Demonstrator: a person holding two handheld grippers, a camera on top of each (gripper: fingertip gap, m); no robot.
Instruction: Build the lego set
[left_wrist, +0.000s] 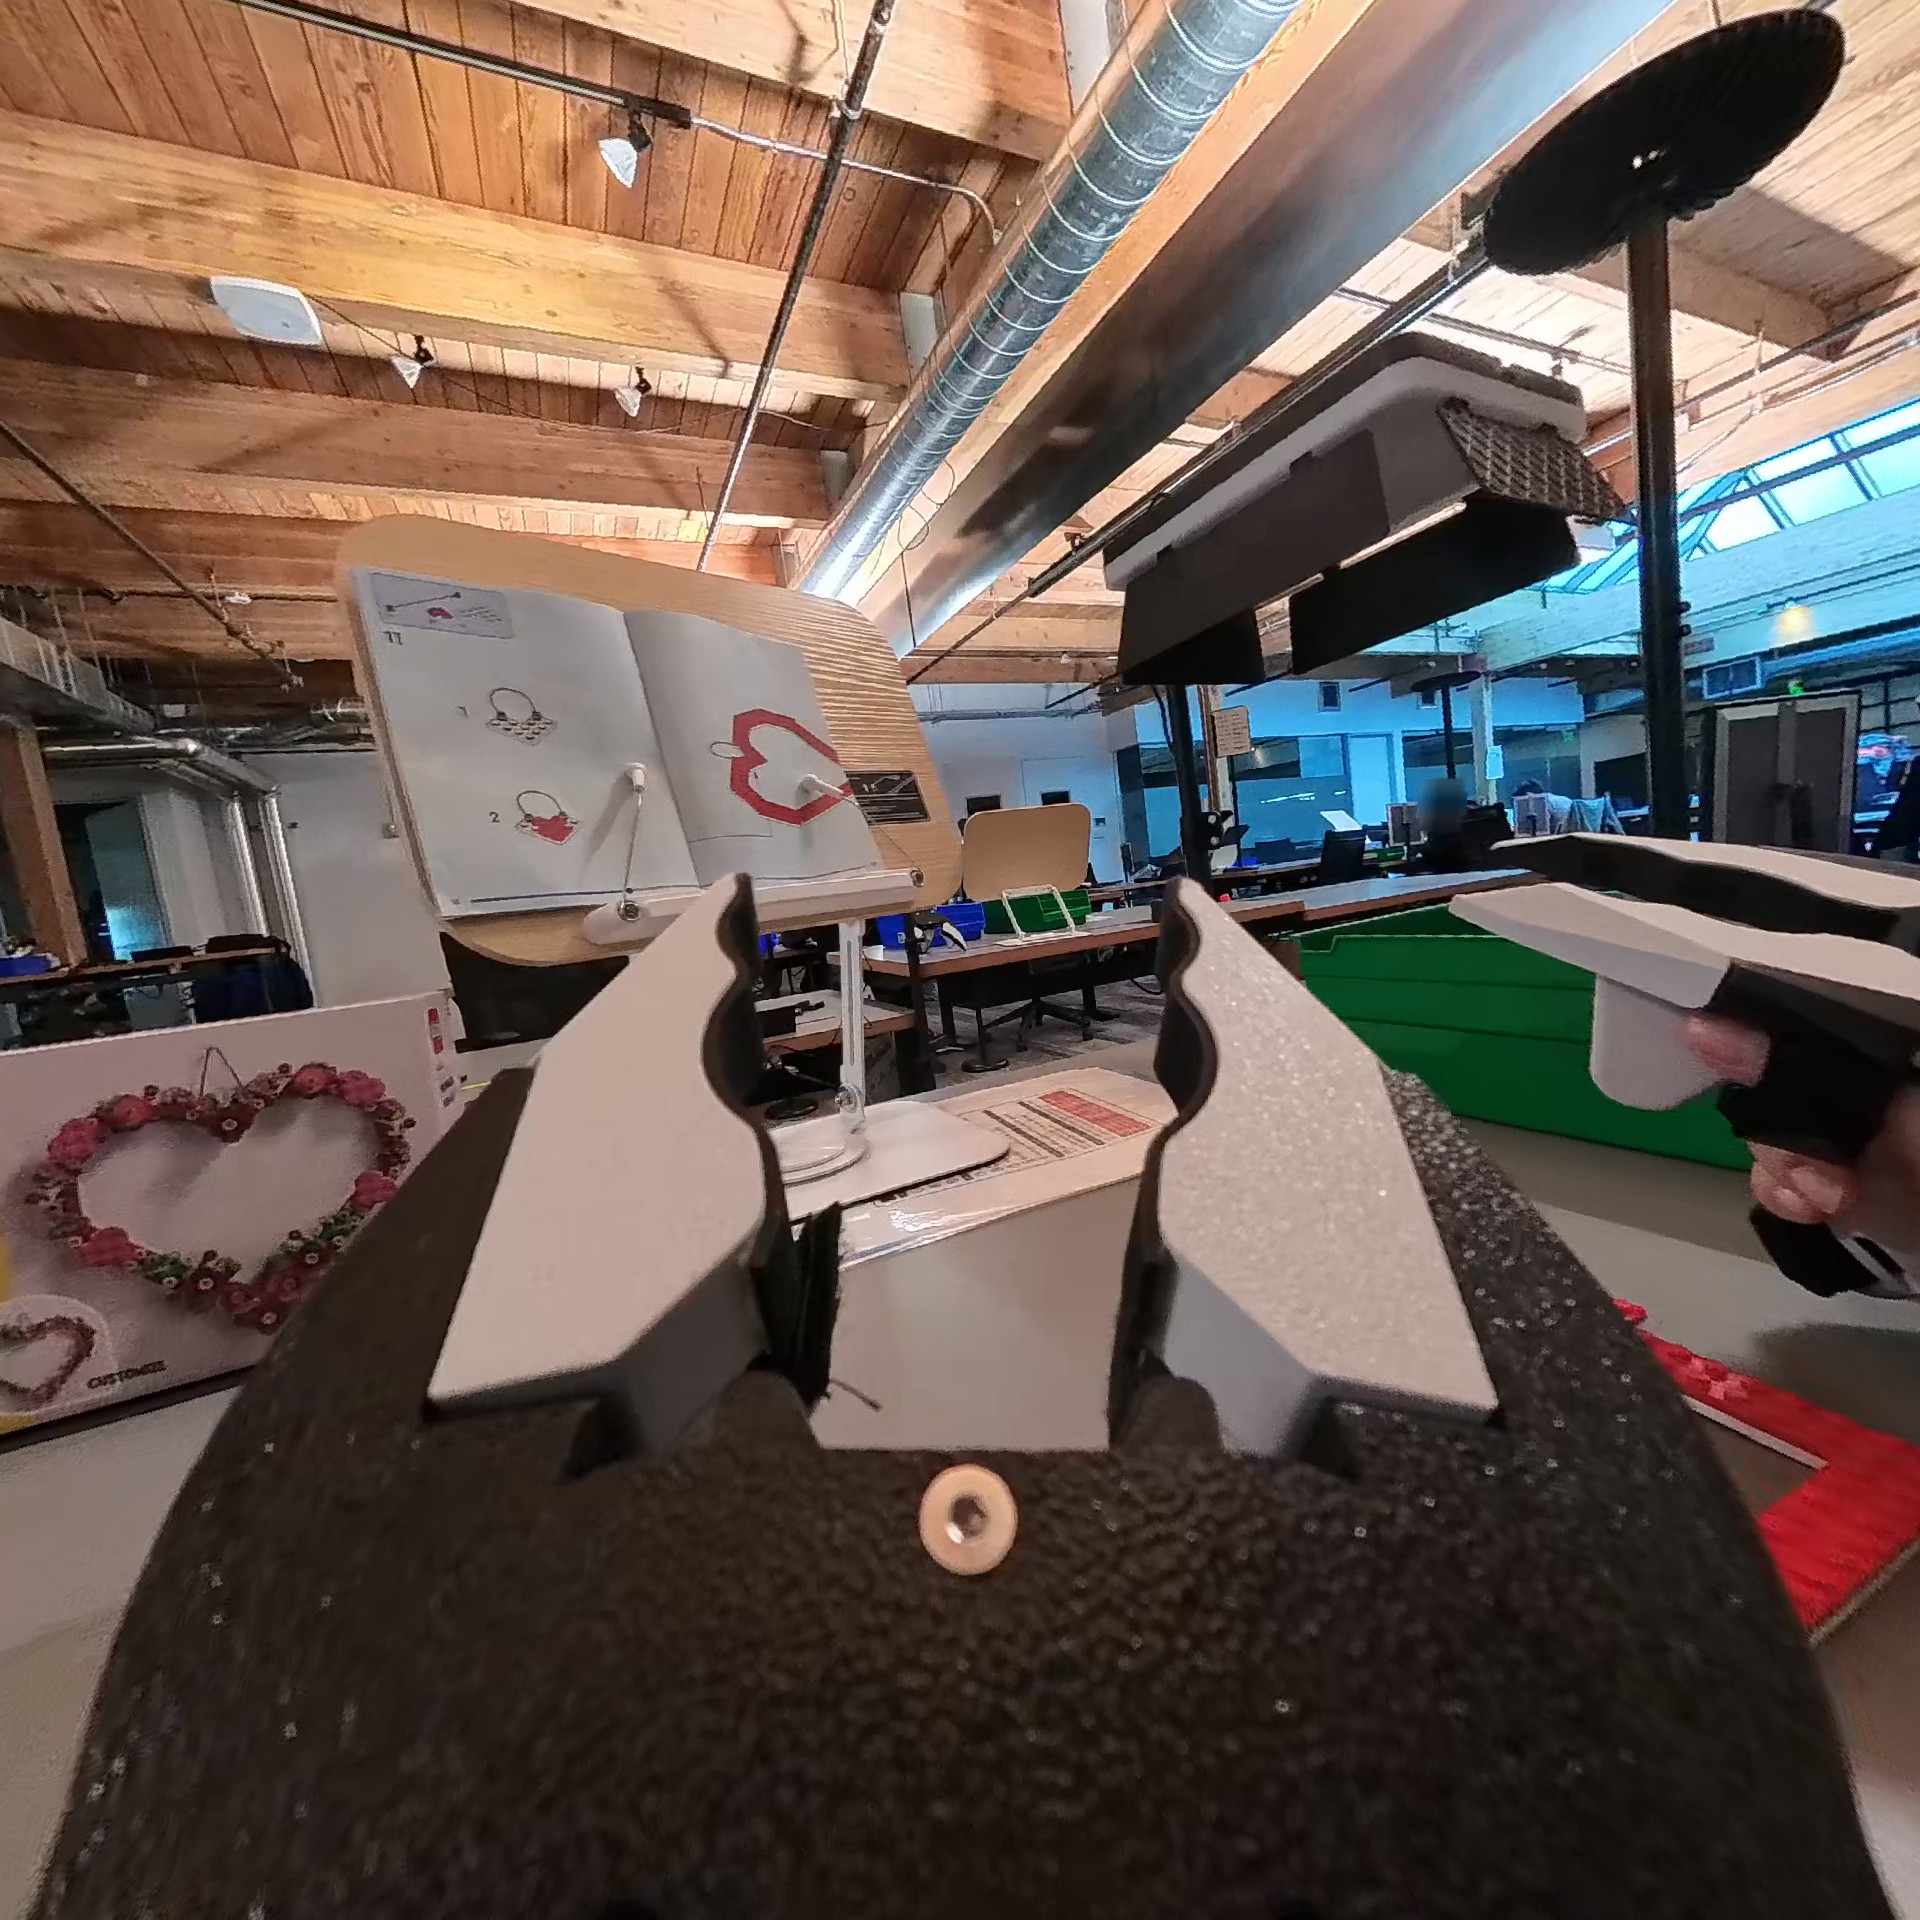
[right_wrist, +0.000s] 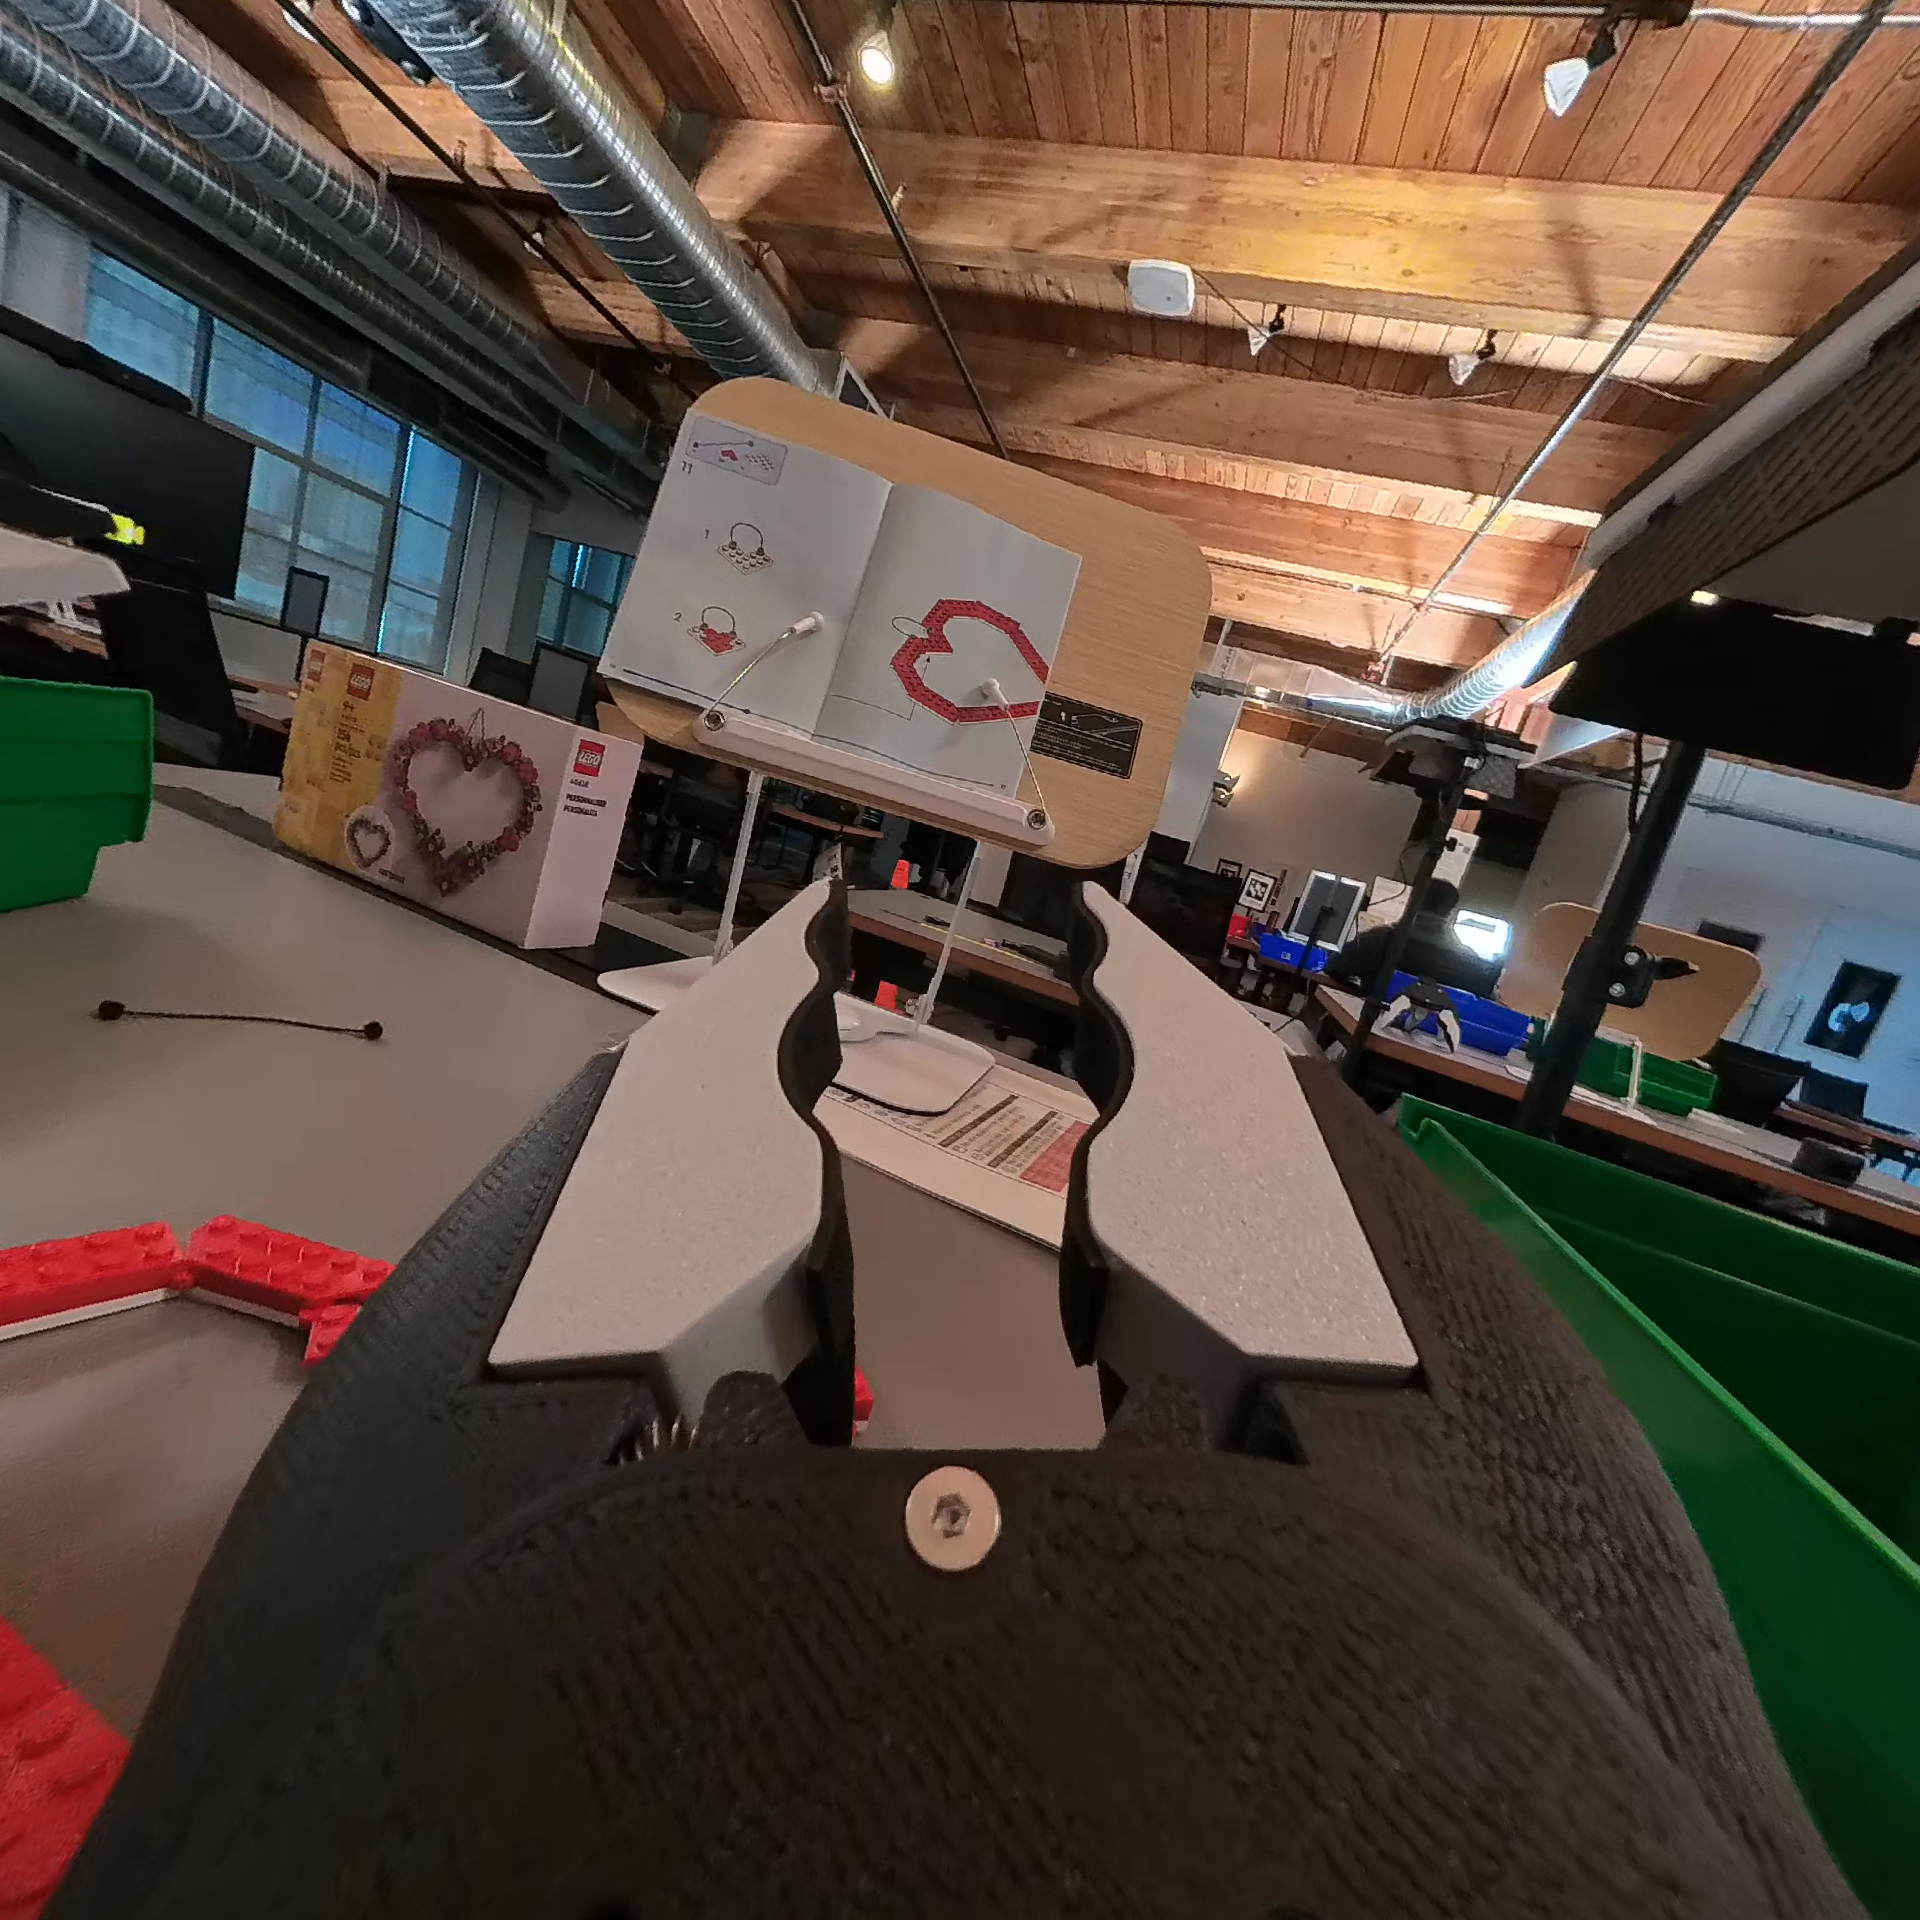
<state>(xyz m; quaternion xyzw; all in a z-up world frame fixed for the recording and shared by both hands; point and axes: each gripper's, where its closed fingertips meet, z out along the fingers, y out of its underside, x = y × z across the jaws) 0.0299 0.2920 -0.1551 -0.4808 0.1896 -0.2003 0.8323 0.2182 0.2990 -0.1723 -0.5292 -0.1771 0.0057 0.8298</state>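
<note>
My left gripper (left_wrist: 956, 914) is open and empty, held above the grey table and pointing at the open instruction booklet (left_wrist: 634, 748) on its wooden stand. My right gripper (right_wrist: 951, 920) is open and empty too, pointing at the same booklet (right_wrist: 852, 613). A red flat lego frame (right_wrist: 187, 1273) lies on the table at the right gripper's lower left; its edge shows at the lower right of the left wrist view (left_wrist: 1829, 1475). A thin black string with knobbed ends (right_wrist: 239, 1020) lies on the table farther left. The right gripper, held by a hand, shows in the left wrist view (left_wrist: 1621, 945).
The set's box with a flower heart (left_wrist: 208, 1184) stands at the left, also in the right wrist view (right_wrist: 457, 795). Green bins sit at the right (right_wrist: 1714, 1299) and far left (right_wrist: 62, 790). A printed sheet (right_wrist: 997, 1138) lies under the stand. A black pole (left_wrist: 1657, 520) rises behind.
</note>
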